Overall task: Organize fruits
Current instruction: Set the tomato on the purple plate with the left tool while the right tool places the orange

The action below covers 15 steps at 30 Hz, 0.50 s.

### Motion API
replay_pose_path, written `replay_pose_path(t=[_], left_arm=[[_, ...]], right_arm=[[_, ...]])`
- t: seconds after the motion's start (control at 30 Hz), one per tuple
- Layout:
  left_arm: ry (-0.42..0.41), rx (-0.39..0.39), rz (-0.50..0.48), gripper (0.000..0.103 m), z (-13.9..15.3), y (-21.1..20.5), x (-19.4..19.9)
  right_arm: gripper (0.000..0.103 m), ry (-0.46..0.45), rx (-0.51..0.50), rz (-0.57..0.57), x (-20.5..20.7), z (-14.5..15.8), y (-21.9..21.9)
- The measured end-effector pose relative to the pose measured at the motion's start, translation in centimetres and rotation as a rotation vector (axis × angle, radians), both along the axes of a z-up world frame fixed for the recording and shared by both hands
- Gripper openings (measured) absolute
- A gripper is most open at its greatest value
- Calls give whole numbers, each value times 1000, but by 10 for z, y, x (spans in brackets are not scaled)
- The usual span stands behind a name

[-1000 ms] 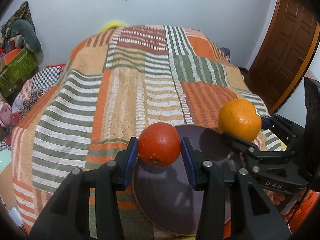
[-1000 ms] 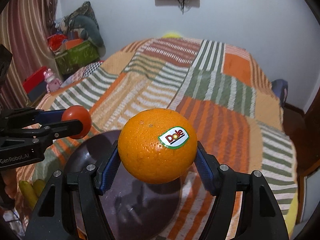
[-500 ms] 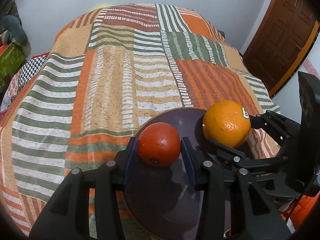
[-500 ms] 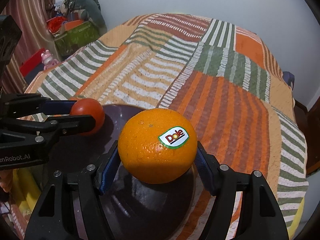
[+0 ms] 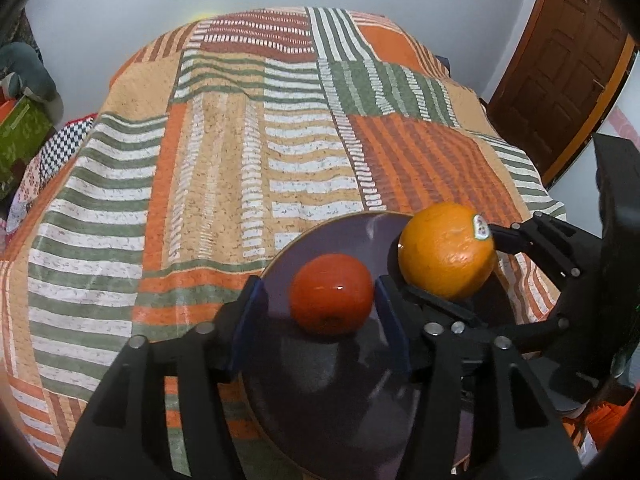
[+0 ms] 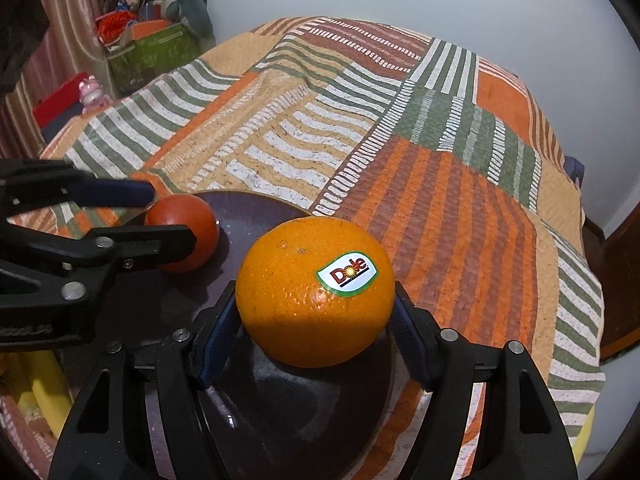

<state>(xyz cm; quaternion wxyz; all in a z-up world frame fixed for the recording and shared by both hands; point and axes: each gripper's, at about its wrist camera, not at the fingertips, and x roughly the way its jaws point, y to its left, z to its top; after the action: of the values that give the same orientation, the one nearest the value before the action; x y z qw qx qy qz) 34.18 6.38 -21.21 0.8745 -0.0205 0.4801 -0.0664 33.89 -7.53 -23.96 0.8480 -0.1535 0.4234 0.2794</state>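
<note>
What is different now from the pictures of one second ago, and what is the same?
Both grippers came down over the dark plate. The left gripper has just been opening: a gap now shows beside the tomato, which sits on the plate between its pads. The right gripper clamps the orange as before. The plate and the striped bedspread did not move.

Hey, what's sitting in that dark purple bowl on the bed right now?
A red tomato rests in the bowl, between the left gripper whose jaws have just been opening. The right gripper holds an orange over it. The bowl's floor under both fruits is hidden.
</note>
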Motion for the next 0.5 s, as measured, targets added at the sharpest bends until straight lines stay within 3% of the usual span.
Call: replay_pose_path(t=[0.13,0.5], left_arm=[[-16,0,4,59,9,0,-6],[-131,-17,41,60,63,9,-52]], right_arm=[[85,-20,29,-6,-4,11,-5],[85,-104,54,-42,-39,53,-17]])
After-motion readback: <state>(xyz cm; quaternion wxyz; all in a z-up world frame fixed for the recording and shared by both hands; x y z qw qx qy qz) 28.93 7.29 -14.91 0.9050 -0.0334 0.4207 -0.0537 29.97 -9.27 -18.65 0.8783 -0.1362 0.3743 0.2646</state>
